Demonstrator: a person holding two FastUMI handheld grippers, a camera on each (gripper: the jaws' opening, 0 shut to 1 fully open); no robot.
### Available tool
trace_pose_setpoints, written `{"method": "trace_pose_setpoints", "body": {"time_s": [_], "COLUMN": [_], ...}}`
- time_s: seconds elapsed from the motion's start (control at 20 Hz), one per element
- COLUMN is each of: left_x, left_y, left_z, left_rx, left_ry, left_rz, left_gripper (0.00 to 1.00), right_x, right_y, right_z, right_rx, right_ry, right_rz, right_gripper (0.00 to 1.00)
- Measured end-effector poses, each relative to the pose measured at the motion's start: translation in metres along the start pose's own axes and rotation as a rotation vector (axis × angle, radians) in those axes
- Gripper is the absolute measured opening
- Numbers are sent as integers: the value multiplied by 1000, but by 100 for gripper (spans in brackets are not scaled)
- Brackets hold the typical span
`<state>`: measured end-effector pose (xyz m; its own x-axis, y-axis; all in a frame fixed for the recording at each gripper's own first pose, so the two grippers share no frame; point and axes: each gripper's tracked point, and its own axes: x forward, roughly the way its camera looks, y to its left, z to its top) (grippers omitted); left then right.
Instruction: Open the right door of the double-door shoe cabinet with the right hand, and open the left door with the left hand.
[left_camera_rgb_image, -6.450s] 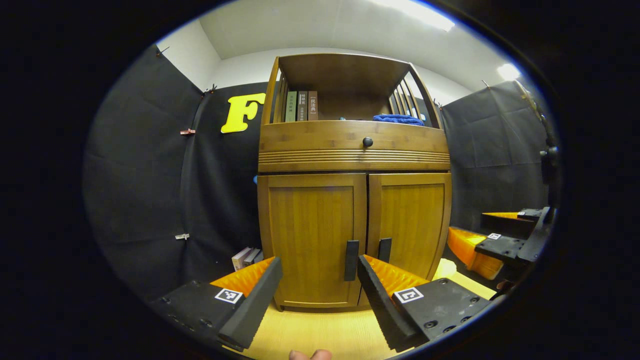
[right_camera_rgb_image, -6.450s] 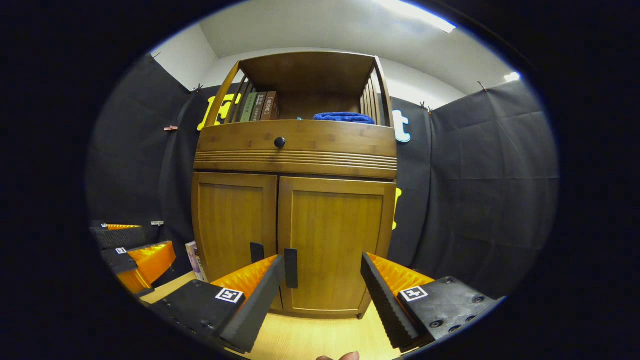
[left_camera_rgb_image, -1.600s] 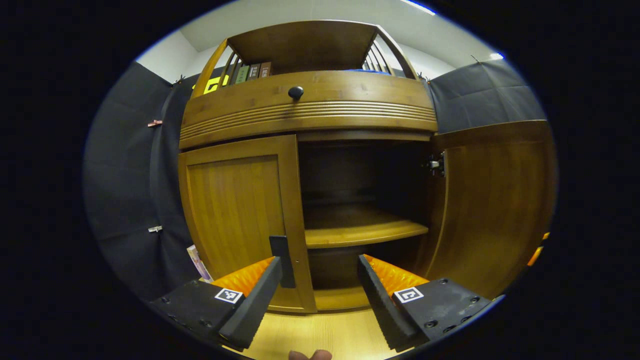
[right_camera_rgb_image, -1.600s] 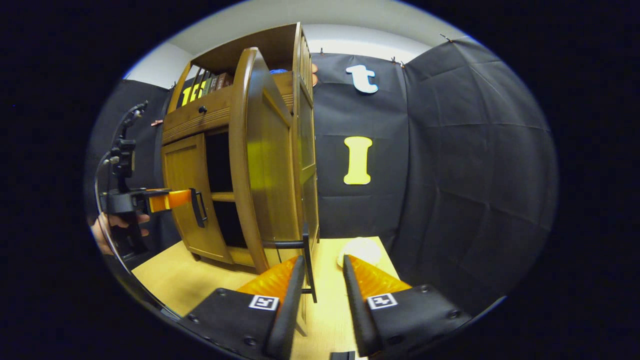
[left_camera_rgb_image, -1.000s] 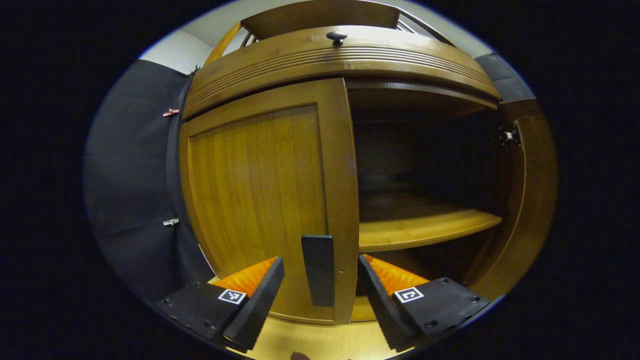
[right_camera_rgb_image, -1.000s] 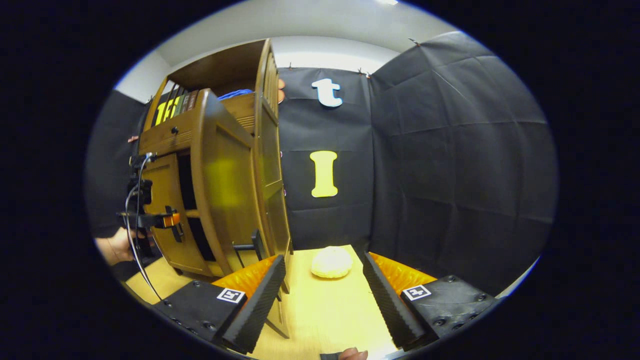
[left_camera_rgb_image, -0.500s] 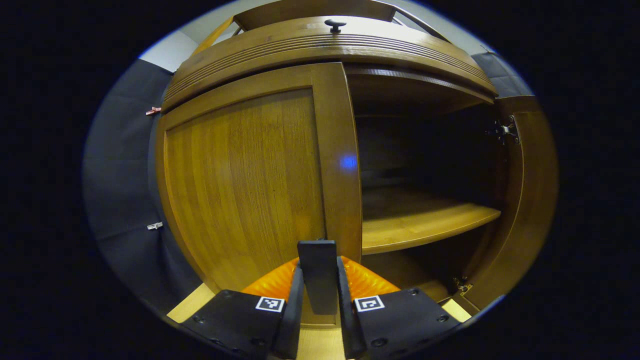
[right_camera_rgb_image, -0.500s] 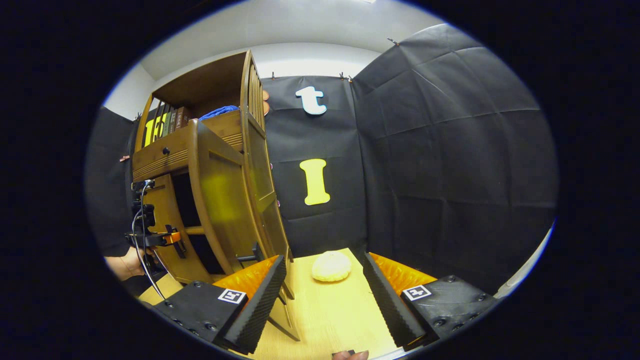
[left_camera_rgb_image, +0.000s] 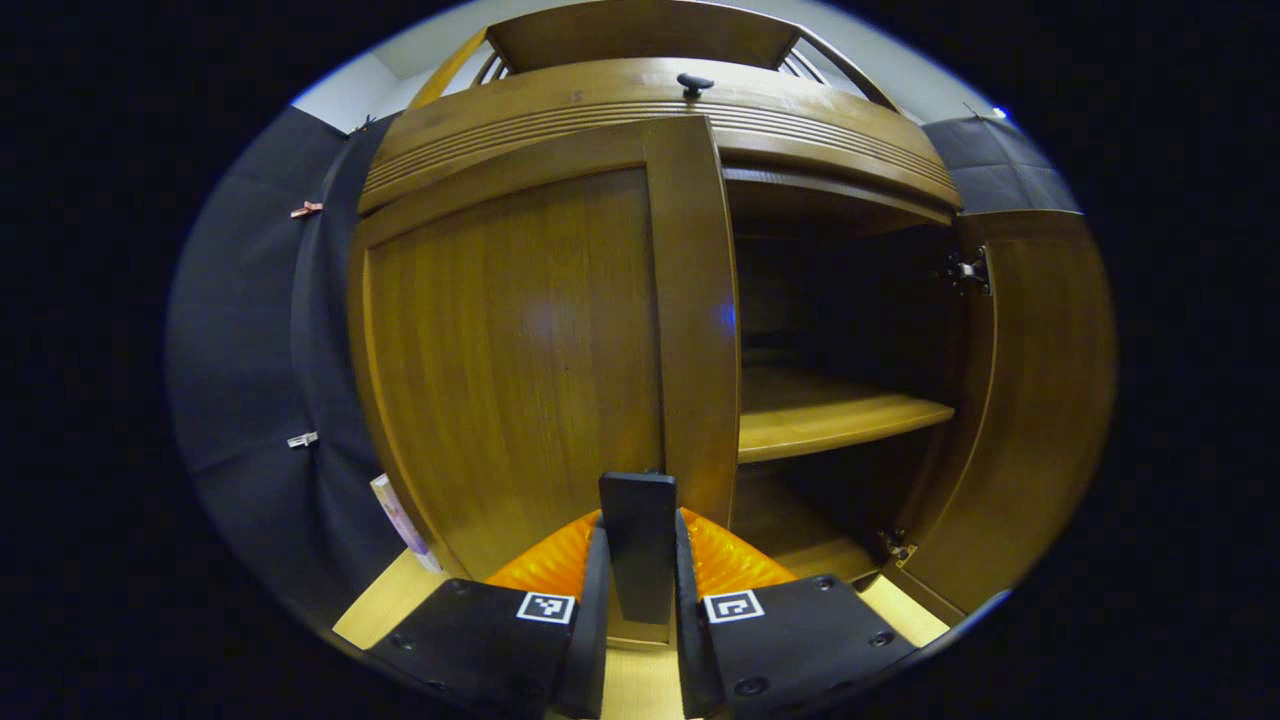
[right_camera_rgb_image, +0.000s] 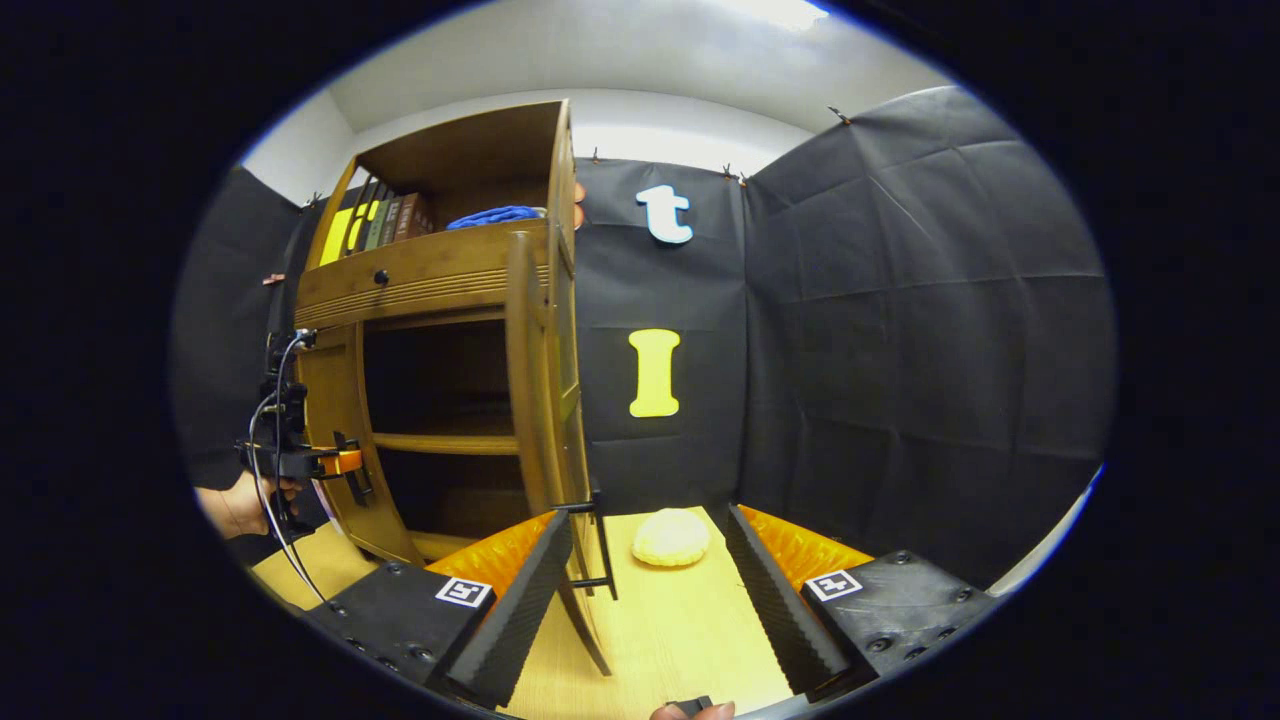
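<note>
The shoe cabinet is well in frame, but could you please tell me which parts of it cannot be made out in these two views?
- Upper compartment behind the shelf, left gripper view: lost in deep shadow.
- Left door hinges, left gripper view: hidden behind the door's own panel.
- Foot of the left door handle, left gripper view: covered by the left hand-held gripper clamped on it.
- Book spines on top, right gripper view: too small to read.
- Right door face, right gripper view: seen edge-on.

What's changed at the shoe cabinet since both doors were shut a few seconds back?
The right door was swung wide open and released; the right tool is open. The left tool closed on the left door's handle. The left door has barely moved.
</note>
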<state>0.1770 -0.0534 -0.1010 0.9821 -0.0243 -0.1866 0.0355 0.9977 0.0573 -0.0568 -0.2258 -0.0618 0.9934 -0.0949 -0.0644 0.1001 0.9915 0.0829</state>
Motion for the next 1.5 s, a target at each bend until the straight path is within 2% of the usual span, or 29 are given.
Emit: {"method": "trace_pose_setpoints", "body": {"time_s": [0.05, 0.1, 0.15, 0.2, 0.25, 0.3, 0.4, 0.45, 0.5, 0.6, 0.65, 1.2, 1.5], "left_x": [-11, -19, -27, -37, -46, -53, -67, -74, -79, -91, -97, -144, -155], "left_y": [4, 7, 10, 16, 21, 25, 36, 41, 46, 57, 63, 132, 165], "left_z": [-2, -4, -6, -8, -9, -10, -13, -14, -16, -18, -18, -34, -38], "left_rx": [2, 6, 10, 14, 19, 23, 16, 11, 7, 6, 8, -7, -9], "left_ry": [0, -1, -1, -2, -1, 1, 2, 4, 2, -2, -3, -4, -17], "left_rz": [0, -2, -3, -4, -6, -8, -12, -14, -14, -7, -4, 76, 103], "left_gripper": [33, 33, 33, 33, 33, 33, 32, 31, 31, 31, 29, 17, 13], "right_x": [1, 1, -1, -2, -3, -4, -5, -5, -5, -4, -5, -4, -3], "right_y": [7, 16, 26, 35, 43, 51, 65, 73, 79, 93, 99, 169, 189], "right_z": [0, 0, -1, -3, -5, -5, -5, -7, -7, -8, -9, -25, -28], "right_rx": [-5, -9, -12, -17, -23, -31, -47, -54, -60, -72, -78, -91, -95], "right_ry": [-2, -1, 2, 6, 9, 9, 6, 6, 6, 8, 8, 29, 37], "right_rz": [10, 21, 31, 41, 51, 58, 75, 82, 90, 101, 105, 194, 227], "right_gripper": [98, 98, 98, 92, 92, 98, 98, 92, 92, 100, 96, 98, 98]}}
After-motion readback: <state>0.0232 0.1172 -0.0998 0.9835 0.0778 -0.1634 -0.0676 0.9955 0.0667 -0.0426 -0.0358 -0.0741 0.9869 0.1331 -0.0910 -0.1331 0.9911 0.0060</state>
